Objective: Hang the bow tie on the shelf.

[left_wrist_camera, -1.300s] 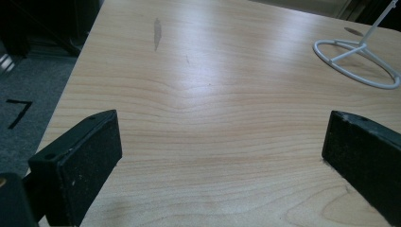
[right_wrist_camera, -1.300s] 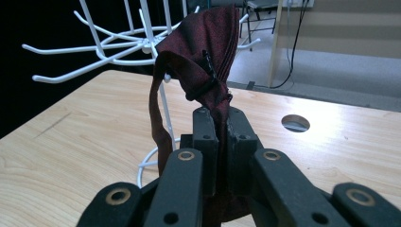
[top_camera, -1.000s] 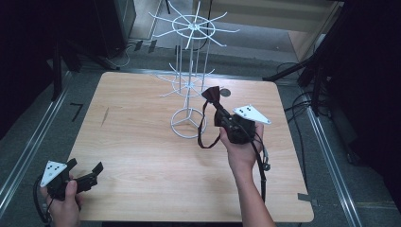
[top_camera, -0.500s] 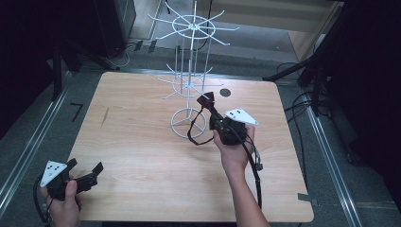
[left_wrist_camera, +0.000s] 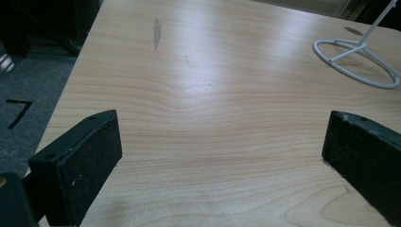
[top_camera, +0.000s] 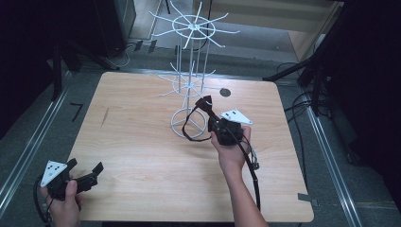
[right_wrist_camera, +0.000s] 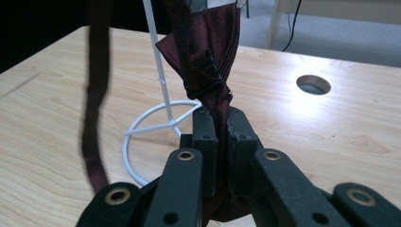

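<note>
Closest to me, my left gripper (top_camera: 86, 176) is parked at the near left corner of the table (top_camera: 132, 156), jaws spread wide with nothing but bare wood between them. In the left gripper view both black pads (left_wrist_camera: 75, 163) sit far apart over the tabletop, and I can see the white ring base of the stand (left_wrist_camera: 355, 62) off in the upper right, well apart from that hand.

Further in, around the middle of the table, my right gripper (top_camera: 211, 115) is clamped tight on a dark maroon bow tie (top_camera: 204, 102). In the right gripper view the jaws are pinched together on the folded fabric of the bow tie (right_wrist_camera: 208, 66), which sticks up out of them, black clasp showing. Its strap (top_camera: 189, 130) hangs down in a loop on the left, dangling over the stand's ring base.

Behind that is the white wire display stand (top_camera: 189, 56) itself, upright, just past the gripper tips. Can't tell if the tie touches the pole. A small round hole (top_camera: 225, 92) sits in the tabletop near the far edge.
</note>
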`<action>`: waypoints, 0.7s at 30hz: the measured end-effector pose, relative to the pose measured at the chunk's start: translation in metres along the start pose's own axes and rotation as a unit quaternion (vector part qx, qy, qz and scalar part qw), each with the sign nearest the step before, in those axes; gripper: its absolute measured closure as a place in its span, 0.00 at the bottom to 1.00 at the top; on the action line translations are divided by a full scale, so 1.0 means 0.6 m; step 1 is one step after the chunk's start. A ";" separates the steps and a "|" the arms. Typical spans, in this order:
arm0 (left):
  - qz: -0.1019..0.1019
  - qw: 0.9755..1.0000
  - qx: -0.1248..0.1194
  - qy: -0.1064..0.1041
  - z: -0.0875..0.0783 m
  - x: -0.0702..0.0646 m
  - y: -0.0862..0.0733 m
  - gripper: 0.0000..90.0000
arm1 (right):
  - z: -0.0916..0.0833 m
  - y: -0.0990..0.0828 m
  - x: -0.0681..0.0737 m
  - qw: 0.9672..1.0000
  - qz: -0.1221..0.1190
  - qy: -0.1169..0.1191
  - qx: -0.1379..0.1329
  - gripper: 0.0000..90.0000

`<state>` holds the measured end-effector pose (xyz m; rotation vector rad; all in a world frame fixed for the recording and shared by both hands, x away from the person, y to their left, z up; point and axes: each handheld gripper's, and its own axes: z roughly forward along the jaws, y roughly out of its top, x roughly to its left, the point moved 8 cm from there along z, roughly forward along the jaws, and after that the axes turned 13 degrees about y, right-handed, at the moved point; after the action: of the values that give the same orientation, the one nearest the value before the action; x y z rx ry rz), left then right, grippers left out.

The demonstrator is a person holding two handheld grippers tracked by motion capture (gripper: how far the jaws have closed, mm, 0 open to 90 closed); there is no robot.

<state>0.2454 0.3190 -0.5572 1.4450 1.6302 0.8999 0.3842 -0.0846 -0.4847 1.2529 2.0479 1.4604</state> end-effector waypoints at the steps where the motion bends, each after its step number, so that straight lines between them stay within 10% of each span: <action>1: 0.000 1.000 0.000 0.000 0.000 0.000 0.000 0.00 | 0.005 -0.005 -0.001 1.000 0.002 0.000 0.002 0.96; 21: 0.002 1.000 0.000 -0.001 0.000 -0.001 0.000 0.00 | 0.032 -0.033 -0.006 0.999 0.034 0.026 0.015 0.91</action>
<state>0.2453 0.3183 -0.5572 1.4479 1.6265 0.9008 0.3903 -0.0776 -0.5110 1.3202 2.0871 1.5131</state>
